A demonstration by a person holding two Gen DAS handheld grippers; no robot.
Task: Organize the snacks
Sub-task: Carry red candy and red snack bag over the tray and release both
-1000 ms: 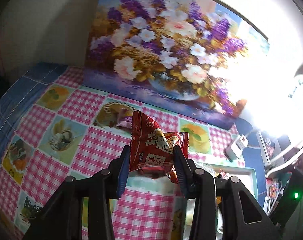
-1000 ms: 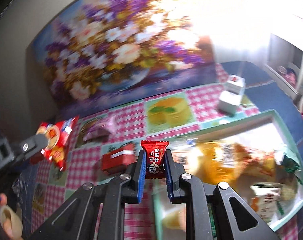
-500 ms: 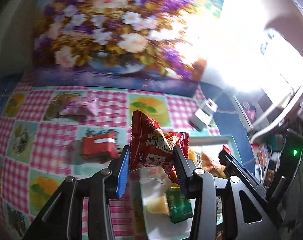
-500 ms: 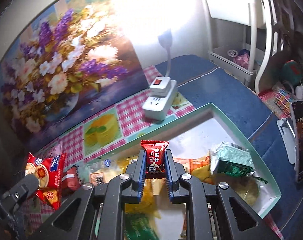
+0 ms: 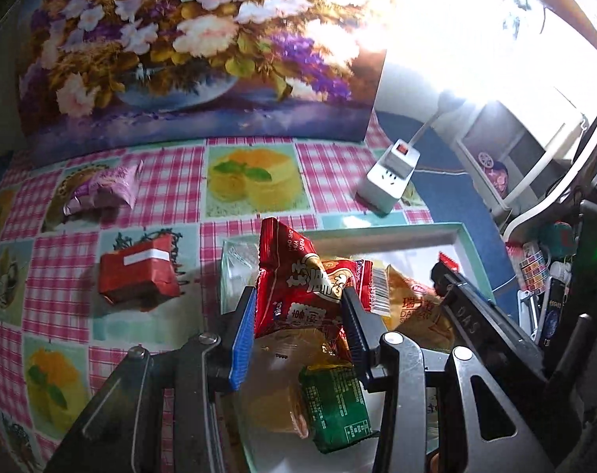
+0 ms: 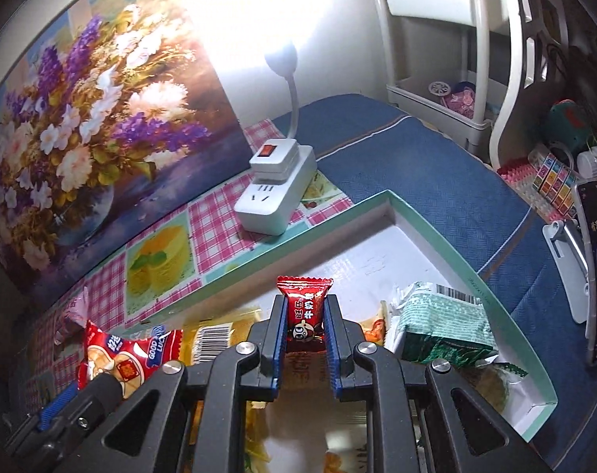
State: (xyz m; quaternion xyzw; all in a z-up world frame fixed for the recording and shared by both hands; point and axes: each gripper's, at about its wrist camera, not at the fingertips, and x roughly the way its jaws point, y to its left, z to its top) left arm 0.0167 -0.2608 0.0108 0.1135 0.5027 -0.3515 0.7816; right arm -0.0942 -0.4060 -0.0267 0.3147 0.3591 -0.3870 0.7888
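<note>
My left gripper (image 5: 298, 307) is shut on a red snack packet (image 5: 298, 287) and holds it over the left end of a teal-rimmed white box (image 5: 377, 232). My right gripper (image 6: 305, 315) is shut on a small red candy (image 6: 304, 307) above the same box (image 6: 448, 236). The box holds several snacks: a green packet (image 5: 333, 406), a yellow packet (image 5: 412, 311) and a pale green packet (image 6: 440, 323). The left gripper's red packet also shows in the right wrist view (image 6: 121, 358). A red box-shaped snack (image 5: 138, 272) and a purple packet (image 5: 101, 193) lie on the checked tablecloth left of the box.
A white power strip (image 5: 389, 177) with a lamp plugged in stands behind the box; it also shows in the right wrist view (image 6: 274, 201). A flower painting (image 5: 188, 43) leans on the wall. A phone on a stand (image 6: 594, 276) and a white shelf (image 6: 448, 79) are to the right.
Both grippers have moved right with their snacks, from above the tablecloth to above the box. The box and power strip now fill more of both views.
</note>
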